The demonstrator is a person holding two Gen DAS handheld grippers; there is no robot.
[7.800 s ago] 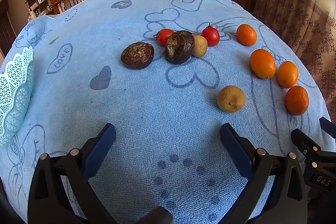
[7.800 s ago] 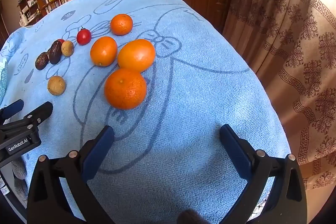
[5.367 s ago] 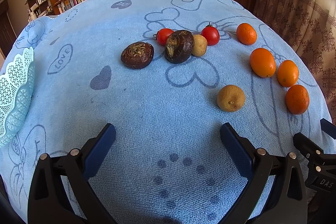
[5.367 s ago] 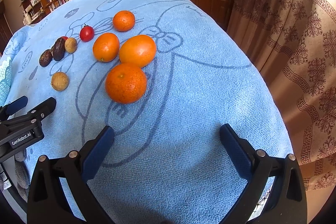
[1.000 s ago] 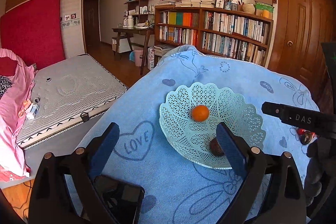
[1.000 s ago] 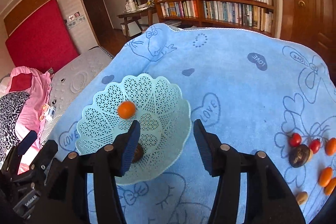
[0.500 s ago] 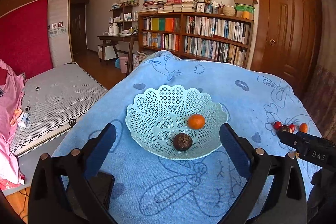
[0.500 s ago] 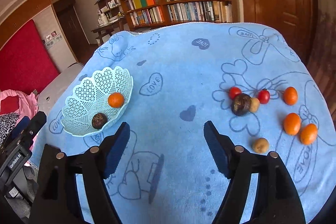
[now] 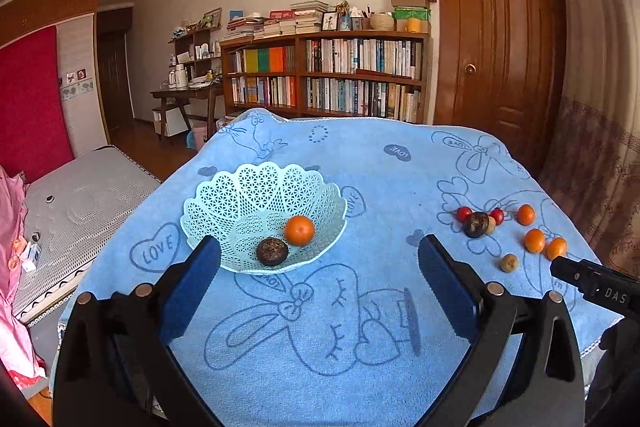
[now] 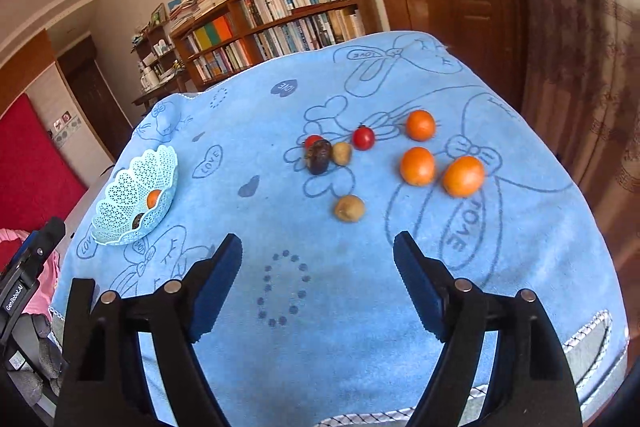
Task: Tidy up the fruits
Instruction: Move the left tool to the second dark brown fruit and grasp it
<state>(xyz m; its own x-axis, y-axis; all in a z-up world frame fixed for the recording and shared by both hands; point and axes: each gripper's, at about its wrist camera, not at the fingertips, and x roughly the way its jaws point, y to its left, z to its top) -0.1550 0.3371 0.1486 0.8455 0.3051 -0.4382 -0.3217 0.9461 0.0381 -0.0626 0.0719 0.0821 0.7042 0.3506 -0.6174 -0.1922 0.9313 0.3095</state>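
Note:
A pale teal lattice basket (image 9: 224, 199) (image 10: 124, 183) stands on the blue cloth and holds one orange (image 9: 299, 230) (image 10: 153, 198) and one dark wrinkled fruit (image 9: 272, 251) (image 10: 138, 220). To its right, loose on the cloth, lie three oranges (image 10: 417, 165), two red tomatoes (image 10: 363, 138), a dark wrinkled fruit (image 10: 319, 156) and two tan round fruits (image 10: 349, 208). My left gripper (image 9: 320, 267) hangs open near the basket's front, holding nothing. My right gripper (image 10: 318, 269) is open and empty, just short of the nearest tan fruit.
The blue cartoon-print cloth (image 9: 360, 327) covers the whole table, its edges dropping off close by at front and right. A bookshelf (image 9: 324, 75) and wooden door (image 9: 500, 67) stand behind, a curtain (image 10: 580, 87) at right, a bed (image 9: 80, 203) at left.
An orange and a dark wrinkled fruit went from the cloth into the basket. Over the last second both grippers pulled back from the basket; the right one opened and swung toward the loose fruit.

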